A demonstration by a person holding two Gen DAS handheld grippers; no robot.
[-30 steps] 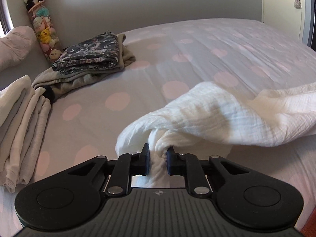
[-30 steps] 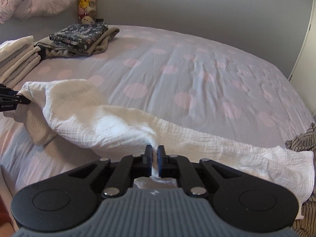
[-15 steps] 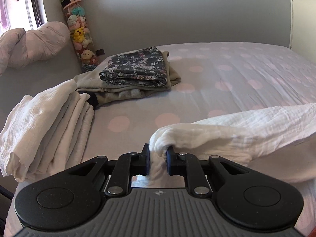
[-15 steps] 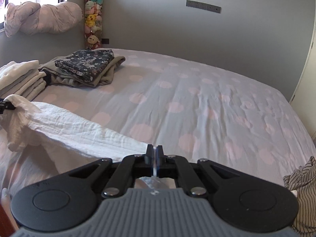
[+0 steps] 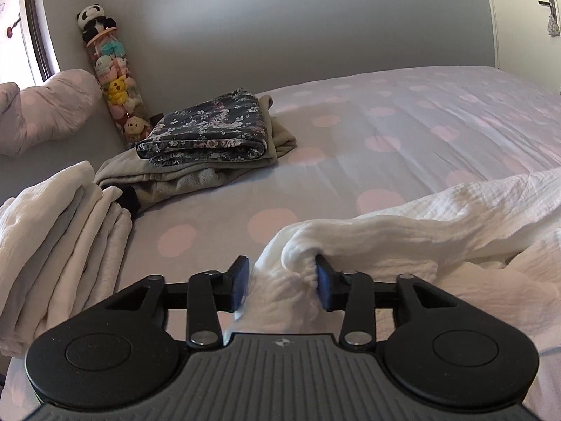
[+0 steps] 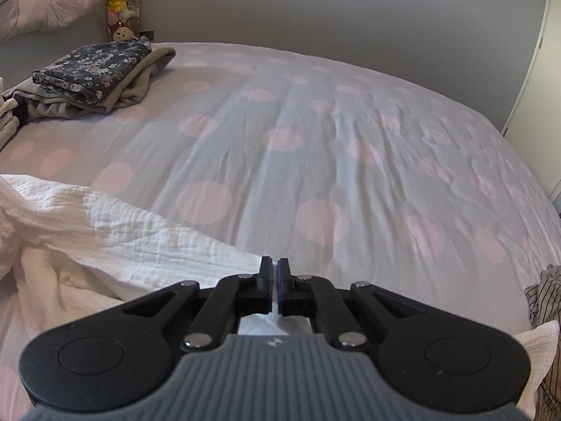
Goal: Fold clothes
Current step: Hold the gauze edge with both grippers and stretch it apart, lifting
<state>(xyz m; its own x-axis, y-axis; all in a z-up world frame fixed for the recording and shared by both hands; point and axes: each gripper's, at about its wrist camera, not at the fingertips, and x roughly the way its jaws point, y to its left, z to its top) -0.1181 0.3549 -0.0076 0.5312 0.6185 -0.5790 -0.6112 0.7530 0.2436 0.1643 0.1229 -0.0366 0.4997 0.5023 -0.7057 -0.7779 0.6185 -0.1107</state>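
Left wrist view: the left gripper has just been opening, and its jaws now stand about half apart. A bunched fold of the white cloth lies between them, resting against the right pad while the left pad is clear of it, so nothing is pinched. From the jaws the cloth runs off to the right across the bed. Just left of the gripper sits a stack of folded pale cloths. Ahead and to the left lies a folded floral garment on top of a beige one. Beyond them, a tube of plush toys leans in the wall corner.

Right wrist view: the right gripper is closed tight, its jaws almost touching on a thin edge of the white cloth. The cloth stretches away to the left of the gripper, lying on the bed. Far ahead on the left sit the floral garment and the beige one under it. A striped garment shows just right of the gripper.
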